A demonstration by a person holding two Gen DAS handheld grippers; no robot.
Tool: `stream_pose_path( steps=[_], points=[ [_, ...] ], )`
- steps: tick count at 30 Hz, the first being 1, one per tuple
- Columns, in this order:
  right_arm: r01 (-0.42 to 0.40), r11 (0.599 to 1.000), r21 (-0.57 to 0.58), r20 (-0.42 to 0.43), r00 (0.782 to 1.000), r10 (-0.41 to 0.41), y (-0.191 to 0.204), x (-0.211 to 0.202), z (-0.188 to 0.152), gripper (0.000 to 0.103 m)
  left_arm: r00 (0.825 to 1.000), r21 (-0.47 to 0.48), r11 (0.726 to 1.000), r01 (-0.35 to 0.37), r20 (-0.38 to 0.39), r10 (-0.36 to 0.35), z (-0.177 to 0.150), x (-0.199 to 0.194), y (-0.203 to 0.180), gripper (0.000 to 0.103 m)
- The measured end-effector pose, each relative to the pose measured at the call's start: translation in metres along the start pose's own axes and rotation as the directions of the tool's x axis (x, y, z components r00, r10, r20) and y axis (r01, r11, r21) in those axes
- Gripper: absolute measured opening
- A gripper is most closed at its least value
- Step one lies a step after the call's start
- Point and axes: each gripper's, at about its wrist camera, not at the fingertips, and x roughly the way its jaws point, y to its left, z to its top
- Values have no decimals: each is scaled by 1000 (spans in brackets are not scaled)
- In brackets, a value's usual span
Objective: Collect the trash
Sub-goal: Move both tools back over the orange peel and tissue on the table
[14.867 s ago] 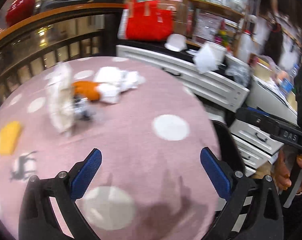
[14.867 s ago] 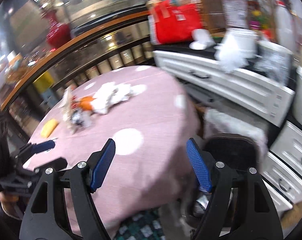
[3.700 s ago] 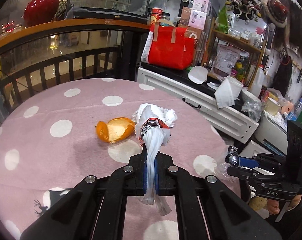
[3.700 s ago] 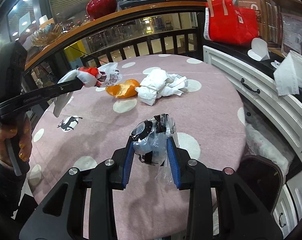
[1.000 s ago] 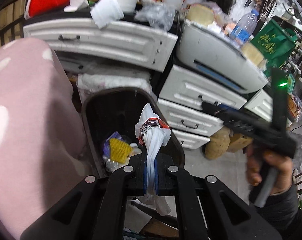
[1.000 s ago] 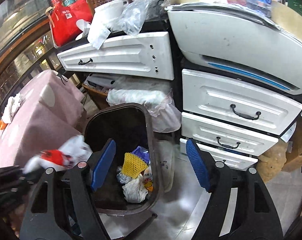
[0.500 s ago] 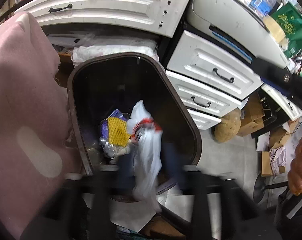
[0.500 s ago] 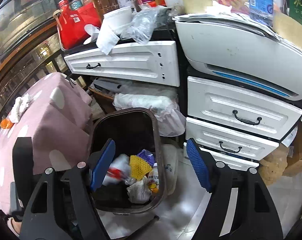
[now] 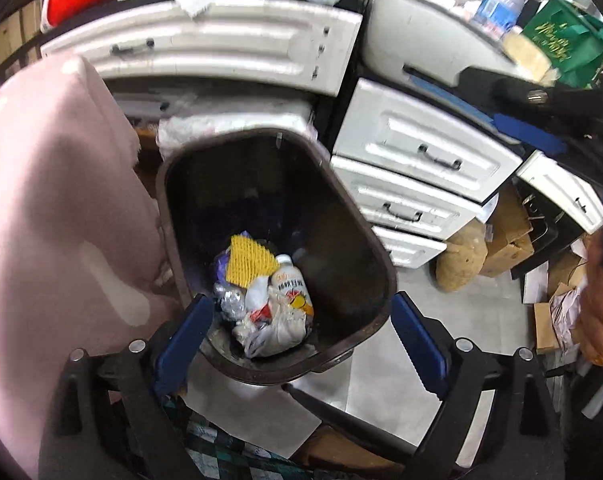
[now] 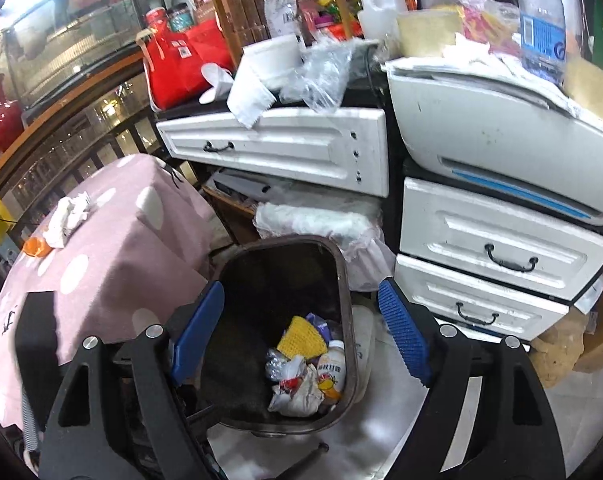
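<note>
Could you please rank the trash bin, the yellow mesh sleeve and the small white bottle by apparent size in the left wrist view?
1. trash bin, by far the largest.
2. yellow mesh sleeve.
3. small white bottle, looking close to the sleeve in size and partly buried, so this order is unsure.

Dark brown bin, inside black. In it: yellow mesh piece, white bottle w/ orange-yellow print, white bag w/ red marks, purple scrap. Pink cloth w/ white dots on tabletop; on it white tissues & orange peel. White drawers w/ black handles. Red bag, red vase, green bag. Blue pads on black jaws.
</note>
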Motion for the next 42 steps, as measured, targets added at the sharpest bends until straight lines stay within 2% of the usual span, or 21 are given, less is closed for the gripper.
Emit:
stream_pose_path(
  steps=[5,8,10,13,17,26,35,42],
  points=[
    [-18,1000,-15,32,999,18,10,-9,9,80,990,47,999,-12,144,5,-3,-52,-10,96],
    [-31,999,-32,49,998,33,20,-14,12,80,975,56,998,-21,223,8,-3,-85,-11,97],
    [-49,998,-49,63,997,52,30,-17,14,88,964,52,998,-23,265,8,-3,-106,-6,97],
    [-75,994,-78,86,993,82,46,-23,17,89,946,32,998,-52,322,39,-5,-133,4,97],
    [-132,985,-113,76,987,141,70,-22,21,90,919,-7,995,-100,383,95,-10,-163,23,97],
    [-259,929,-263,17,962,273,148,-15,19,90,880,-140,968,-207,407,247,-29,-212,88,97],
    [-362,859,-361,-70,930,362,216,0,12,90,845,-271,914,-303,368,389,-55,-243,154,97],
    [-423,815,-396,-138,905,403,259,21,12,90,833,-369,865,-340,308,460,-77,-250,209,97]
  ],
)
